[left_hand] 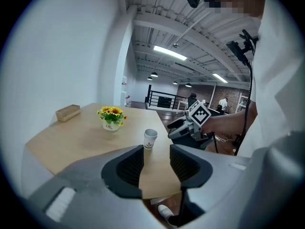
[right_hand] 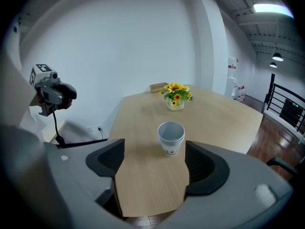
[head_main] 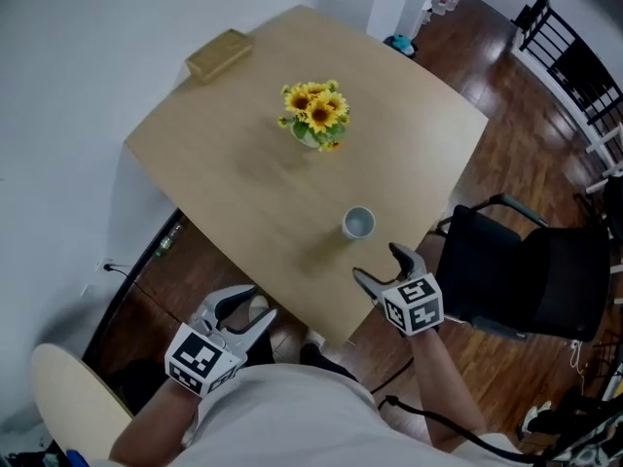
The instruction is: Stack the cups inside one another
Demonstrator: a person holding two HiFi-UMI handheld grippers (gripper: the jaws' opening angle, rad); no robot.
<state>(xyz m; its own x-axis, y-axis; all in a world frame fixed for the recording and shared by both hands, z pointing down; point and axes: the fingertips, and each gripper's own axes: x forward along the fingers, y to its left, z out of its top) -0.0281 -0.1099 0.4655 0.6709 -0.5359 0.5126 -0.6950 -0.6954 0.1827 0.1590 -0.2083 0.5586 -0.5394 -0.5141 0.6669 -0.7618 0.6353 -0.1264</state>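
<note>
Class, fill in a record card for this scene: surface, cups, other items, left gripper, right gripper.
Surface: light wooden table
Cups: white paper cups, upright, seemingly already nested, near the table's edge
Other items: sunflower bouquet in a white pot; tan rectangular box
Left gripper: open, empty, beyond the table's edge
Right gripper: open, empty, just short of the cups

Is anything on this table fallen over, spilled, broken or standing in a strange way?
Nothing stands out. The white cups stand upright on the table, apparently nested, with no spill. The sunflower pot is upright, and the wooden box lies flat near the far edge. The left gripper and right gripper are open and empty.
</note>
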